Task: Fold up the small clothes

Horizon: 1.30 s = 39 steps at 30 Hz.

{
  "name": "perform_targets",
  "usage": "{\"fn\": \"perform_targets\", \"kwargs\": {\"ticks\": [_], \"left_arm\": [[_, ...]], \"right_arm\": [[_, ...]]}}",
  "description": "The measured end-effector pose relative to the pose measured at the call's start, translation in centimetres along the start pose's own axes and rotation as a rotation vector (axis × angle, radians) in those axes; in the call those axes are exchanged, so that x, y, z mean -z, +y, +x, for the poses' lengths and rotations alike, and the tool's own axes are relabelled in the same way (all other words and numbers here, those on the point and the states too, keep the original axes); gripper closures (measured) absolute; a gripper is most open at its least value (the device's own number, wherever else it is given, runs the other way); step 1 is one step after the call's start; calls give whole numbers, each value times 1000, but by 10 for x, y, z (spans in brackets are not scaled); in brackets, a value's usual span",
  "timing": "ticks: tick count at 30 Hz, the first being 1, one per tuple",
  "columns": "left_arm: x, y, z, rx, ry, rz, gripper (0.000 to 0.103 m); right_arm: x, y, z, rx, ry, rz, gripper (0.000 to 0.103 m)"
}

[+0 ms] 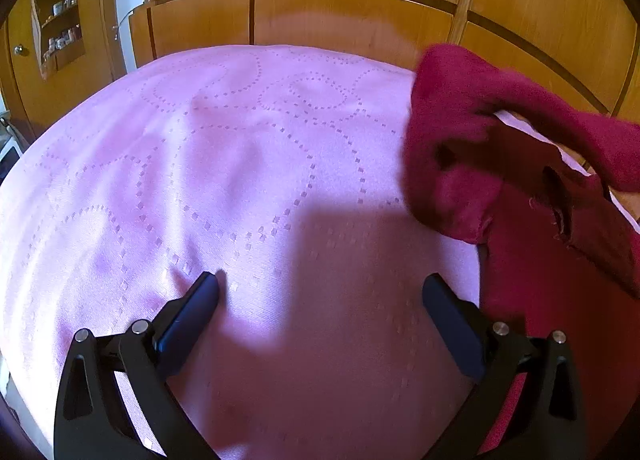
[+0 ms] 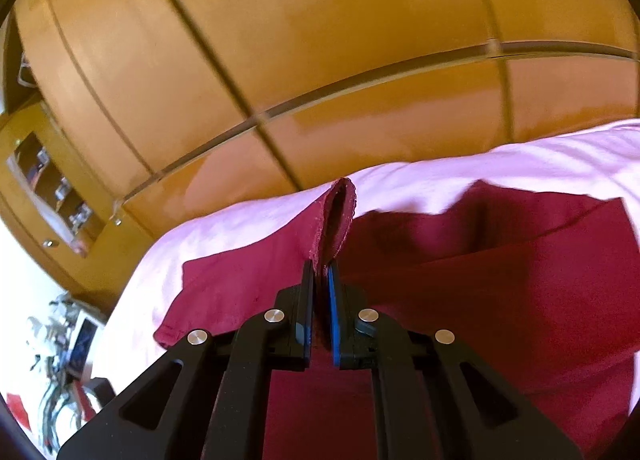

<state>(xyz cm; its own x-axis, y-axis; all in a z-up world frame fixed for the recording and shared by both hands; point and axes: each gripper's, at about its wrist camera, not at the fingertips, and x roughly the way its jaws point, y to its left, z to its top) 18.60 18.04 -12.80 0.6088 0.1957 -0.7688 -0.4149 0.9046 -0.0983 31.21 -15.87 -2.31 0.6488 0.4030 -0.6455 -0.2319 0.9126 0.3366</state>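
A dark red garment point(image 2: 460, 280) lies on a pink bedspread point(image 2: 248, 220). My right gripper point(image 2: 321, 268) is shut on a fold of the red garment, and the pinched edge sticks up past the fingertips. In the left wrist view the same garment point(image 1: 480, 148) hangs lifted at the right, with its lower part lying flat beside my right finger. My left gripper point(image 1: 320, 286) is open and empty, low over the bare bedspread point(image 1: 224, 164), to the left of the garment.
Wooden wardrobe doors point(image 1: 344, 12) stand right behind the bed. An open shelf with small items point(image 1: 60, 28) is at the far left. Clutter and a device point(image 2: 80, 344) sit on the floor left of the bed.
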Motion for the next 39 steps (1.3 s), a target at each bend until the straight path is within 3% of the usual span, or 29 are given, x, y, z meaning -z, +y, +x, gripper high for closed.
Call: {"fn": "perform_targets", "kwargs": {"ticks": [11,14,17,18,19,20,23,25,26,27,28,30,36,39], "left_arm": [[-17,-5,-15,77,-2,13,2],[-27,-20,-17,96,-3,49,2],[-35,-38,-9,57,9,119,2],[-38,-43,-5,51,17,132,2],[-41,-45,-1,51,24,135,2],[-42,-48,1,54,29,134,2],[-47,-56,11,64,54,125,2],[-48,-60,19,32,63,132,2],[-48,-61,22,15,66,133,2],[-48,-62,22,10,68,130,2],[-48,-63,25,6,72,126,2],[-48,-63,25,2,73,122,2],[-48,-60,22,-3,64,110,2],[-45,-56,27,11,78,92,2]], "right_arm": [[3,-81,-16,169,-17,54,97],[10,-93,-6,137,25,103,97],[20,-99,1,53,65,144,96],[23,-99,1,47,69,148,83],[25,-99,2,53,71,151,56],[27,-101,1,56,60,163,47],[31,-104,2,64,53,172,43],[32,-102,9,61,70,158,43],[34,-100,15,55,85,145,44],[36,-97,20,62,96,124,54],[37,-92,25,76,106,100,74],[40,-83,32,114,138,42,100],[18,-94,-3,181,7,58,100],[15,-115,-12,224,10,98,100]]}}
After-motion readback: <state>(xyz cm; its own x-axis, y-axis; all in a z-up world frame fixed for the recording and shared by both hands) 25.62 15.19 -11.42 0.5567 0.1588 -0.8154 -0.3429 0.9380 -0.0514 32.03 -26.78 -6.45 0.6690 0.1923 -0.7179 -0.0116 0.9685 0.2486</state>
